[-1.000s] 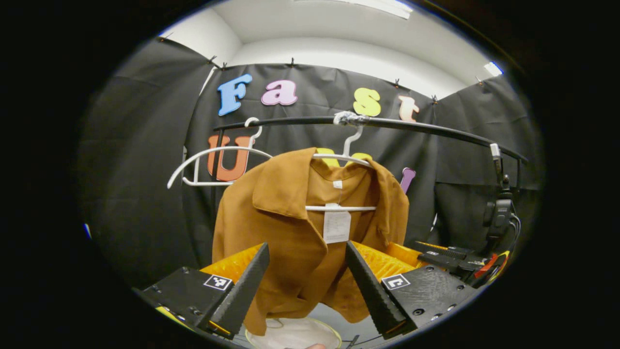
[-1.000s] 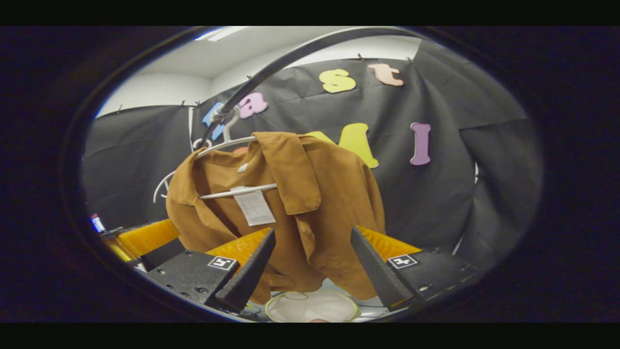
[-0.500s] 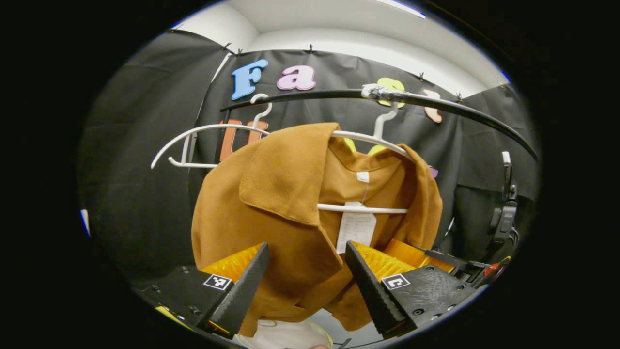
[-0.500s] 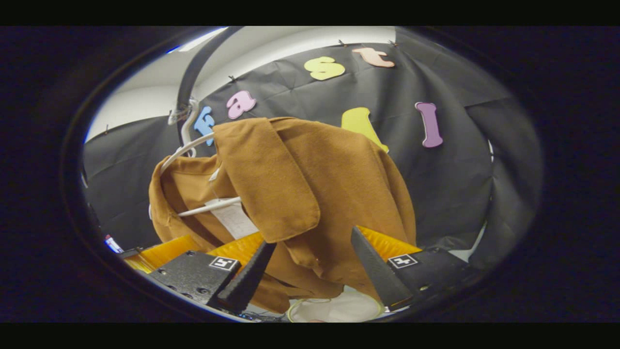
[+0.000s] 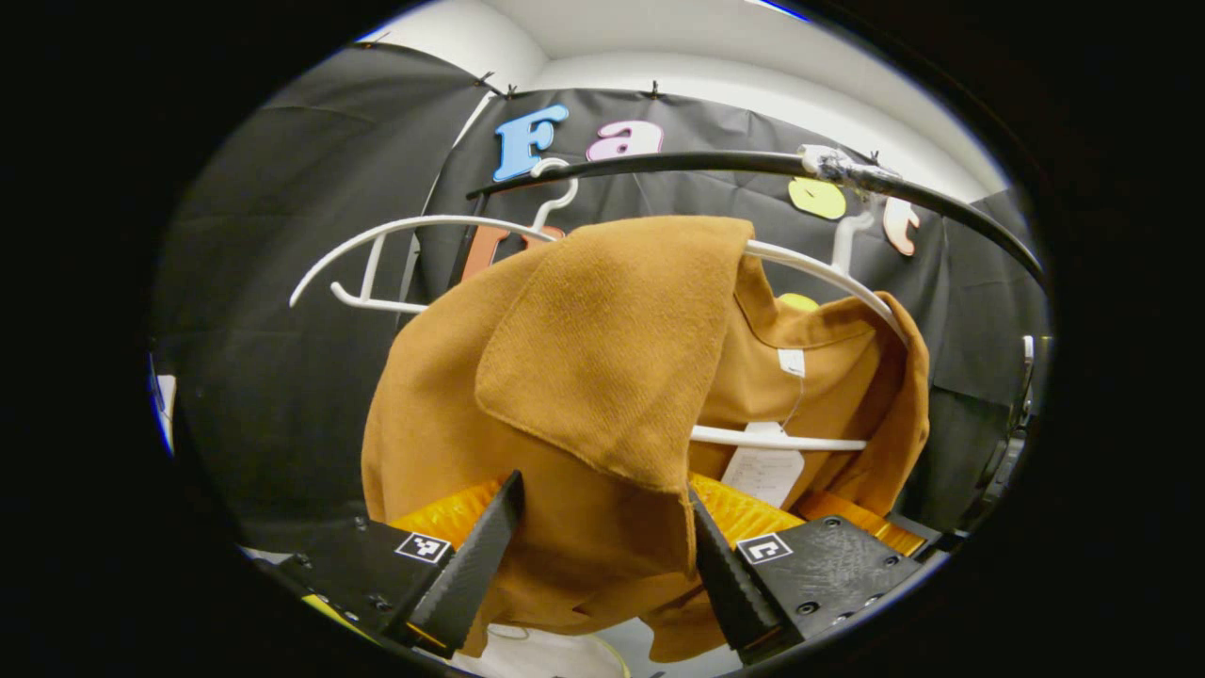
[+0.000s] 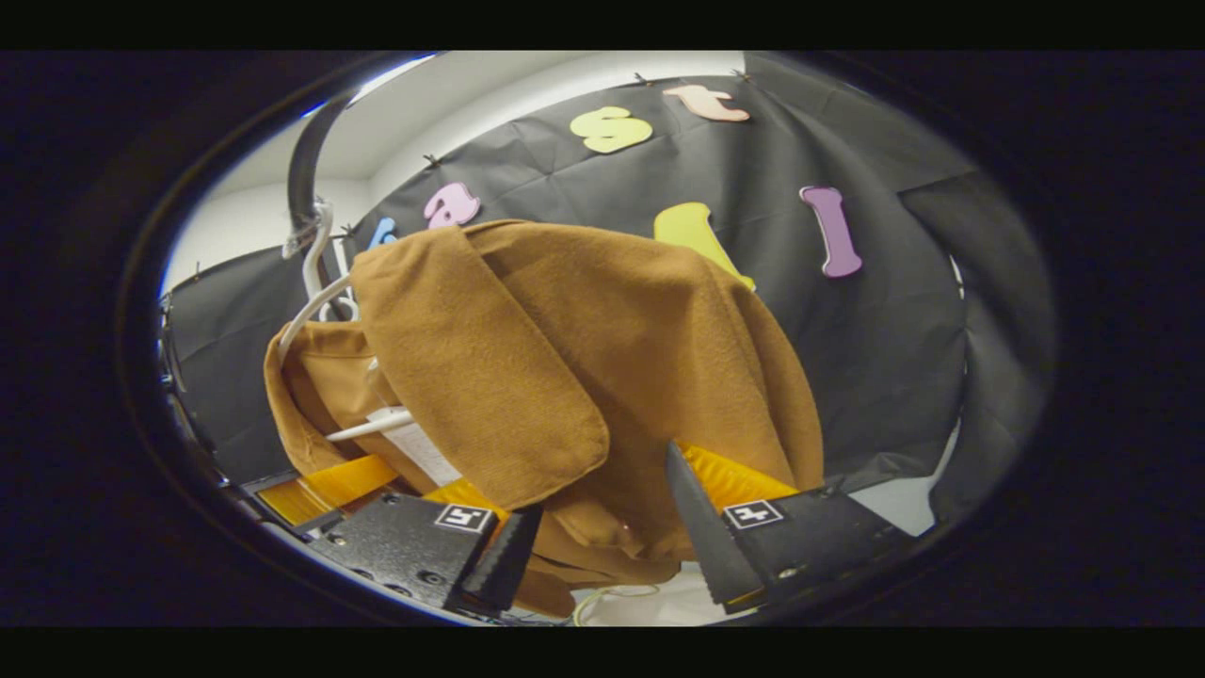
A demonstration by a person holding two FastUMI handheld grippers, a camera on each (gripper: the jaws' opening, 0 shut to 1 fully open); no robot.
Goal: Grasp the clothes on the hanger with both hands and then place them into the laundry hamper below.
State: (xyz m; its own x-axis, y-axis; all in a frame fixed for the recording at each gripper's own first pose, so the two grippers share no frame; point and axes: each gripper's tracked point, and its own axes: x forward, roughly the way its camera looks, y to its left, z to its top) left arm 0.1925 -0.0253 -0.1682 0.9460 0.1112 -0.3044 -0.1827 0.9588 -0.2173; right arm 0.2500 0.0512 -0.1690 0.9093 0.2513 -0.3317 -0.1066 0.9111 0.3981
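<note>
In the left gripper view my left gripper (image 5: 598, 551) sits at the bottom centre, fingers spread, with the collar flap of the brown jacket (image 5: 602, 377) hanging between them. In the right gripper view my right gripper (image 6: 602, 541) is likewise spread around the jacket's lower folds. The jacket fills mid-frame, tan and coarse-woven, draped on a white hanger (image 5: 810, 273) under the black rail (image 5: 678, 165)

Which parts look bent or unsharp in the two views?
Left gripper view: the black rail bows from fisheye distortion; the brown shirt is sharp, its weave visible. Right gripper view: the rail curves strongly at the edge; the shirt stays sharp.
</note>
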